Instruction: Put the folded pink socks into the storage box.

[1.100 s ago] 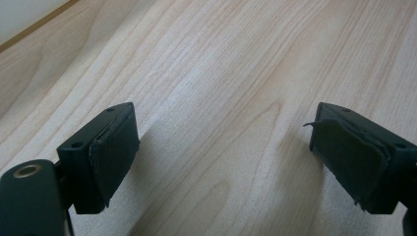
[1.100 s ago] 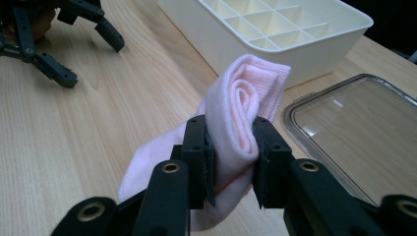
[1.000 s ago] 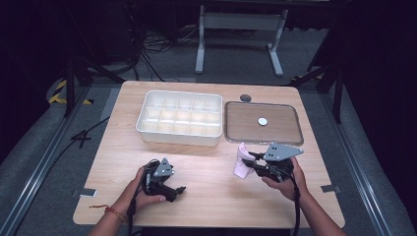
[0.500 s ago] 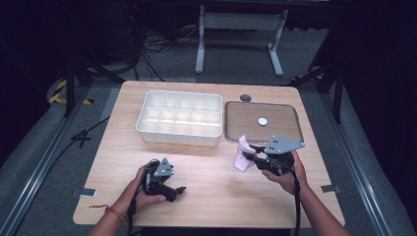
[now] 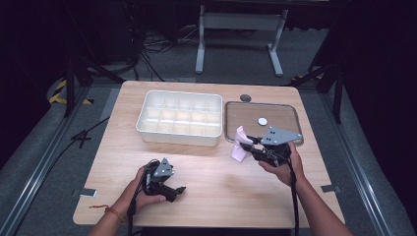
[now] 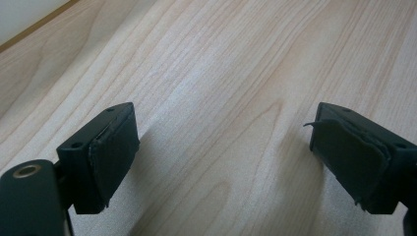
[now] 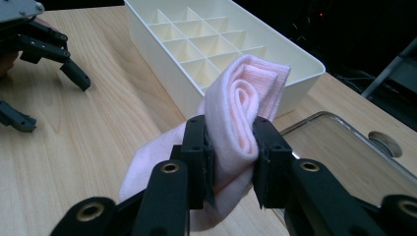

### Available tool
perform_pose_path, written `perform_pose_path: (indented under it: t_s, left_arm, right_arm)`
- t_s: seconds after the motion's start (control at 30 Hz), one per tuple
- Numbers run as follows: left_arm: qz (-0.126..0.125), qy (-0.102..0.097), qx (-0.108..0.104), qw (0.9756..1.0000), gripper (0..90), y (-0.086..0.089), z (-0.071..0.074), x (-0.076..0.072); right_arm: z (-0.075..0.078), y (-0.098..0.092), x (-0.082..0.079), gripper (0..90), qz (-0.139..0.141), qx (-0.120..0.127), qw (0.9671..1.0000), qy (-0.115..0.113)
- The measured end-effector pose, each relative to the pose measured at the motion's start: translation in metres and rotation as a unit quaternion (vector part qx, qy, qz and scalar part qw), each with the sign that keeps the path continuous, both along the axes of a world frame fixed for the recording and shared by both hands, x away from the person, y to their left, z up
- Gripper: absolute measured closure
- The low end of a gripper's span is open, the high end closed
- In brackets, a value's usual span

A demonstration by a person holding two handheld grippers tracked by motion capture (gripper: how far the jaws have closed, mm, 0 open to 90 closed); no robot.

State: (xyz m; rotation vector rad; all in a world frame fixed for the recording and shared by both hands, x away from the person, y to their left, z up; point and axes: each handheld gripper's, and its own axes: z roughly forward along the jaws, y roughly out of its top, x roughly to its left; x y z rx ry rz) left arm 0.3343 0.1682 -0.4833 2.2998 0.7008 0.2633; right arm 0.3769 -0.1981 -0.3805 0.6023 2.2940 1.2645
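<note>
- The white compartment tray (image 5: 179, 119) sits toward the far side of the worktop (image 5: 211, 191); everything else I place from it.
- Just to the right of the tray lies a clear lid (image 5: 263, 122) with a metal rim, flat on the worktop, a small white disc (image 5: 262, 120) resting on it.
- The right gripper (image 5: 248, 144) is off the tray's near right corner, by the lid's near edge. Its jaws are closed tight around a rolled pink cloth (image 7: 241, 123), pinching the roll across its middle so the spiral end pokes up above the jaws.
- From above, the cloth (image 5: 239, 145) stands roughly upright, just in front of the tray's right end; whether its loose tail touches the wood I cannot tell.
- The cloth looks soft, light and floppy. It should squash under the grip rather than slip, but the roll could loosen if held by the tail. The tight rolled middle looks the best place to grip, as it is held now.
- The tray's cells look empty, and a roll this size would probably need pressing in.
- The left gripper (image 5: 174, 191) rests low on the worktop, well to the near side of the tray's left half. Its jaws are spread wide with nothing between them, only bare wood grain.
</note>
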Motion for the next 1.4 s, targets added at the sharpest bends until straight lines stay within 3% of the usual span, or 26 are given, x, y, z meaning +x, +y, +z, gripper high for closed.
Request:
perform_pose_path:
  t_s: [0.83,1.4]
  left_arm:
    - [0.002,0.002,-0.002,1.0,11.4,0.0,0.0,-0.001]
    - [0.006,0.002,-0.001,1.0,11.4,0.0,0.0,-0.001]
  right_arm:
    - [0.018,0.04,0.03,70.9,0.001,-0.023,0.9994,-0.025]
    - [0.023,0.072,0.055,70.9,-0.007,-0.05,0.9983,-0.03]
